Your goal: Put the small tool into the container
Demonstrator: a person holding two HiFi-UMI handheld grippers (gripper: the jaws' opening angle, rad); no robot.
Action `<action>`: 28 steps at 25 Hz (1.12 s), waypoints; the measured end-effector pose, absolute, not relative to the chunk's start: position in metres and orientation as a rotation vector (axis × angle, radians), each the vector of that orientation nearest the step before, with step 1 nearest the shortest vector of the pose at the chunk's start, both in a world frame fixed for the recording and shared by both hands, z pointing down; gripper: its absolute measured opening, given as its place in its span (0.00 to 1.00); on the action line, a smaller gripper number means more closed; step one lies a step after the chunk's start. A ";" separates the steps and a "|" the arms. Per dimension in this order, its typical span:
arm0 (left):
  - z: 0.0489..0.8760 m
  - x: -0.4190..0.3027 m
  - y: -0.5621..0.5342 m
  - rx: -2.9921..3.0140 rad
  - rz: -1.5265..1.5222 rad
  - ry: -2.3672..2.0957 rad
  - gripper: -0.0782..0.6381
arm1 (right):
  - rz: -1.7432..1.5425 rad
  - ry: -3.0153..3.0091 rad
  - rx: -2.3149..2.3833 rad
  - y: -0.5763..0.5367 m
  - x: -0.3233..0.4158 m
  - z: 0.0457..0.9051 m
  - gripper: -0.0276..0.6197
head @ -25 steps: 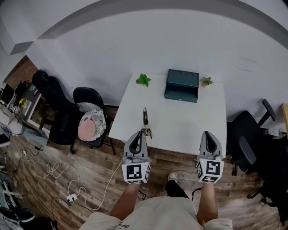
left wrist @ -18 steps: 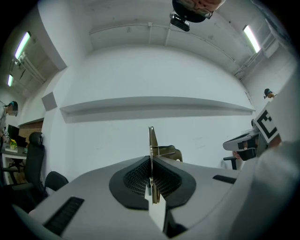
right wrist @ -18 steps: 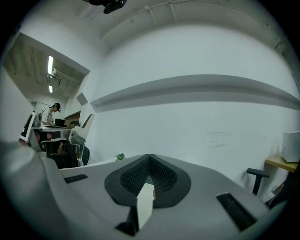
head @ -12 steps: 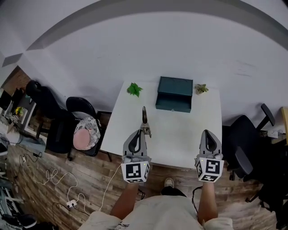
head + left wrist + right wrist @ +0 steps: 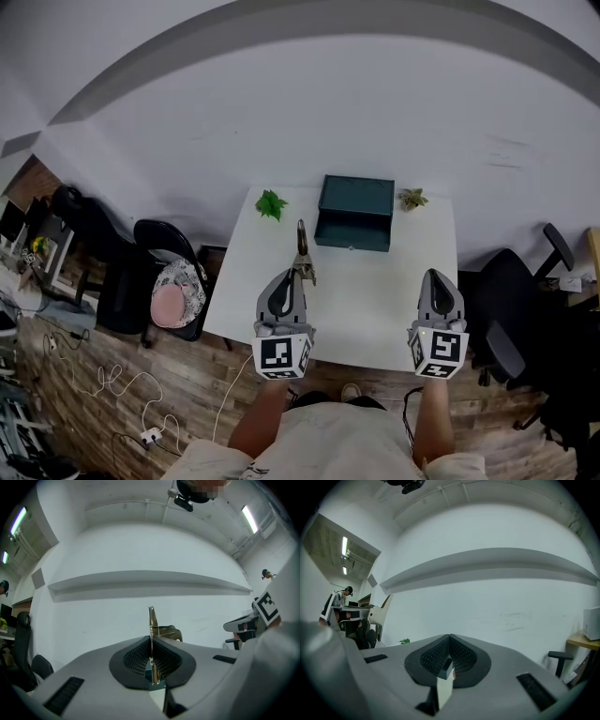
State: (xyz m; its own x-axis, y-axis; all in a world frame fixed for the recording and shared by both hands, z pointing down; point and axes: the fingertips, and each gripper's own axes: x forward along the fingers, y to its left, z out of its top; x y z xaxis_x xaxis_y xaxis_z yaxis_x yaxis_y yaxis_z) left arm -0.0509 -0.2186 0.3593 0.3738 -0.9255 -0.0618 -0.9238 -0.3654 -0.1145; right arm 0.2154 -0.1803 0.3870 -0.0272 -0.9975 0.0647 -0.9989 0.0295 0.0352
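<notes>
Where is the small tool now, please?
Head view, left side: the small tool sticks forward, clamped in the left gripper, over the table, short of the green container.

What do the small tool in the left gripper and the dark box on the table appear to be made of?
Small tool: probably metal. It is a thin, flat blade with a brassy, slightly shiny surface, clamped in the left gripper.
Container: a dark teal box with an even, matte colour and crisp edges. It could be painted metal or plastic; the head view cannot settle which.
</notes>
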 end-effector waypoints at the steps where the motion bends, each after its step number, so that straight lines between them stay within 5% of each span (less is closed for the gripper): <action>1: 0.360 -0.051 -0.221 -2.494 -0.026 1.690 0.12 | 0.032 -2.204 2.134 -0.181 0.215 0.388 0.07; 28: 0.386 -0.043 -0.308 -2.564 -0.108 1.594 0.12 | 0.080 -2.111 2.185 -0.245 0.215 0.410 0.07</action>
